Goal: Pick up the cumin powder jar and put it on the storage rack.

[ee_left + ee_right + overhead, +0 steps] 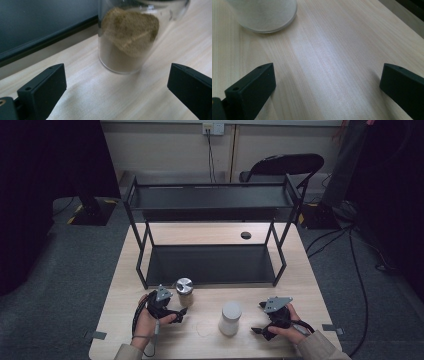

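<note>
While my left gripper (116, 92) sits with its jaws spread wide and nothing between them, I see bare tabletop running up to the glass jar (130, 37), which stands just ahead and slightly right of centre, half full of brown powder. From the high view that left gripper (170, 312) rests near the table's front left, and the jar (184, 291), capped with a shiny metal lid, stands just beside it, close to the front edge of the black shelf rack (210, 265). In the left gripper view the rack's dark lower tray edge crosses just behind the jar, so there is little room beyond it.

My right gripper (327, 92) is likewise spread wide and empty, with open wood grain between the jaws. A white frosted container (265, 15) stands ahead and to the left of it, apart from both jaws. From the high view the right gripper (265, 327) lies near the front right, the white container (230, 317) just to its left, between my two hands. The wooden table (310, 290) has free surface to the right of that gripper up to its right edge.
</note>
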{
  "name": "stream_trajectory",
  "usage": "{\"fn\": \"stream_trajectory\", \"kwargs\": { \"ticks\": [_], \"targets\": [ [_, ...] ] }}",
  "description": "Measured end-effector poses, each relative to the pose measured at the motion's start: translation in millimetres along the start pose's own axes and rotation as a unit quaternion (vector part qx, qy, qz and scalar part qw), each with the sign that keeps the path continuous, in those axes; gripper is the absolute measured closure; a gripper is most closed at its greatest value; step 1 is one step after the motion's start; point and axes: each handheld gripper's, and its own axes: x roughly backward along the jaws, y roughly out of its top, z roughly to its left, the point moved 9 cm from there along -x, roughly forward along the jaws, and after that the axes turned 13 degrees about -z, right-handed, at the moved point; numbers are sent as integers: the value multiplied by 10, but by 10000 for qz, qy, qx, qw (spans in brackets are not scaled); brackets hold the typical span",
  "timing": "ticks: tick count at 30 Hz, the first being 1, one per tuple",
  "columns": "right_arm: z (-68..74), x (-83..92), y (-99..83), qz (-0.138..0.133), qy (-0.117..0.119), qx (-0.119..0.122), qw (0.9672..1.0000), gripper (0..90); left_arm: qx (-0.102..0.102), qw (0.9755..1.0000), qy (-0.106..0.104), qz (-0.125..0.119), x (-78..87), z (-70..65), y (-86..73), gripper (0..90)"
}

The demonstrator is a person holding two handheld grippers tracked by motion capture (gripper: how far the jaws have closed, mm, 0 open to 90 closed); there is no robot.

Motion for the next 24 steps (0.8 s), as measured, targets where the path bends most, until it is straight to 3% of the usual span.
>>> {"fn": "stream_trajectory", "kwargs": {
  "ticks": [17, 24],
  "targets": [
    [0, 0, 0, 0, 0, -1, 10000, 0, -23, 9998, 29, -197, -159, -65, 125, 12],
    [0, 0, 0, 0, 0, -1, 10000, 0, 72, 9997, 43, -213, -232, -64, 123, 15]
  ]
}}
